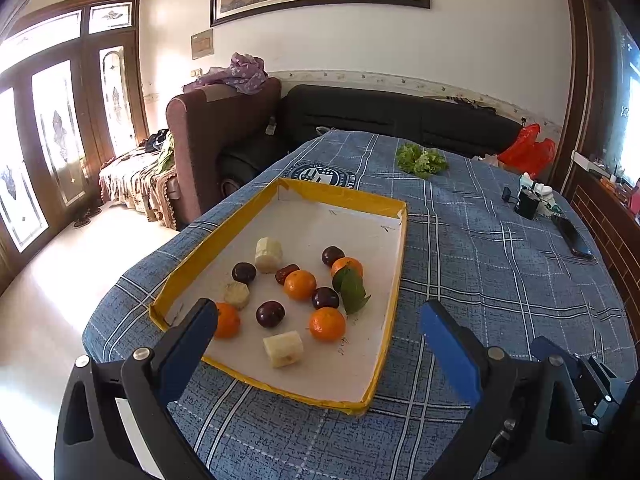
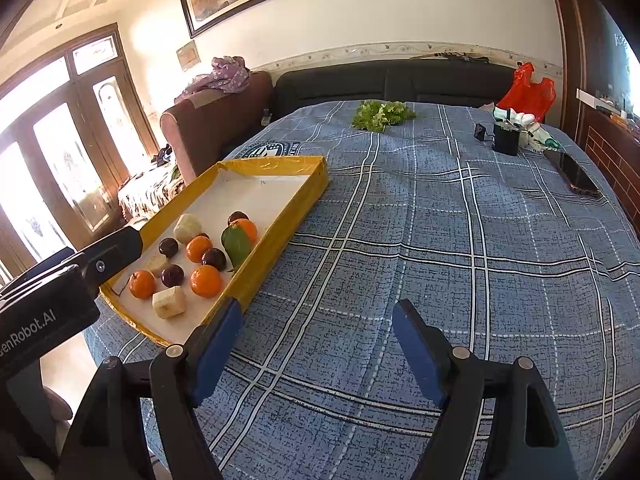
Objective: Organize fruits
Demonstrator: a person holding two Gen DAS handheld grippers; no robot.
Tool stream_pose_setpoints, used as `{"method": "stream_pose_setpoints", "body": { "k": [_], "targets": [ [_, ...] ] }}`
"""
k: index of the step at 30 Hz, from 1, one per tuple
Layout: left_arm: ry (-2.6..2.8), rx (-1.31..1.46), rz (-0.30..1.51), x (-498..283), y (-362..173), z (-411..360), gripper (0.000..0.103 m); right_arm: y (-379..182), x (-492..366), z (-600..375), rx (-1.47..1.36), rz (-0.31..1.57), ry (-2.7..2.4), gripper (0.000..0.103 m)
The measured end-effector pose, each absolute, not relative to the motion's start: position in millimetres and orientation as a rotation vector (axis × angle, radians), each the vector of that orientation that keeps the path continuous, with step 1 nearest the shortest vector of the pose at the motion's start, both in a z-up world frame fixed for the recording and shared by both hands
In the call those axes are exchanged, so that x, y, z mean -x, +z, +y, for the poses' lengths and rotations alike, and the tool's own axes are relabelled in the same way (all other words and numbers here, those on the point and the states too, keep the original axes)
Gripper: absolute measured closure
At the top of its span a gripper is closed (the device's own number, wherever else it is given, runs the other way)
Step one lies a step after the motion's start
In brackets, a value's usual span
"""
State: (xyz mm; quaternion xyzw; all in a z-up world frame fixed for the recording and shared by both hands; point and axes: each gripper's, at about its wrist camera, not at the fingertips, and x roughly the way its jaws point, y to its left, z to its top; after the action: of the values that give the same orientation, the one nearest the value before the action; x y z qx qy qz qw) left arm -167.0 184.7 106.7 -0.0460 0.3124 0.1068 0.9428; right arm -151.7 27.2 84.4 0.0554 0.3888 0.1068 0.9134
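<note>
we hold the left gripper (image 1: 316, 320) above the near end of the yellow-rimmed tray (image 1: 394, 280), its jaws spread wide with nothing between them. the right gripper (image 2: 318, 336) hangs over the bare blue plaid cloth (image 2: 440, 240) to the right of the tray (image 2: 280, 220), its jaws likewise released and empty. the fruit all lies in the near half of the tray on its white floor: four oranges, one at the left near corner (image 1: 226, 320), one near the middle (image 1: 300, 285), one toward the front (image 1: 327, 323) and one farther back with green leaves (image 1: 352, 288) lying against it. dark plums (image 1: 270, 313) are scattered among them, and three pale banana pieces sit there too, the nearest (image 1: 283, 349) just in front of the oranges. the far half of the tray is white floor only. beyond, on the cloth, lie a bunch of lettuce (image 1: 421, 160), a small black box (image 2: 506, 138) and a phone (image 2: 576, 178), all well apart from the tray.
</note>
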Motion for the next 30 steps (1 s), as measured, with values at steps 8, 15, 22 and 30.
{"method": "stream_pose_setpoints", "body": {
  "k": [8, 15, 22, 30],
  "targets": [
    [0.311, 0.090, 0.512, 187, 122, 186, 0.002, 85, 154, 30, -0.098, 0.790, 0.222, 0.020],
    [0.503, 0.074, 0.218, 242, 159, 185, 0.000, 95, 162, 36, -0.072, 0.739, 0.238, 0.020],
    [0.430, 0.135, 0.338, 230, 148, 199, 0.000, 99, 165, 47, -0.034, 0.722, 0.244, 0.015],
    [0.372, 0.195, 0.454, 212, 126, 215, 0.000, 98, 163, 53, -0.007, 0.730, 0.234, 0.012]
  ]
}}
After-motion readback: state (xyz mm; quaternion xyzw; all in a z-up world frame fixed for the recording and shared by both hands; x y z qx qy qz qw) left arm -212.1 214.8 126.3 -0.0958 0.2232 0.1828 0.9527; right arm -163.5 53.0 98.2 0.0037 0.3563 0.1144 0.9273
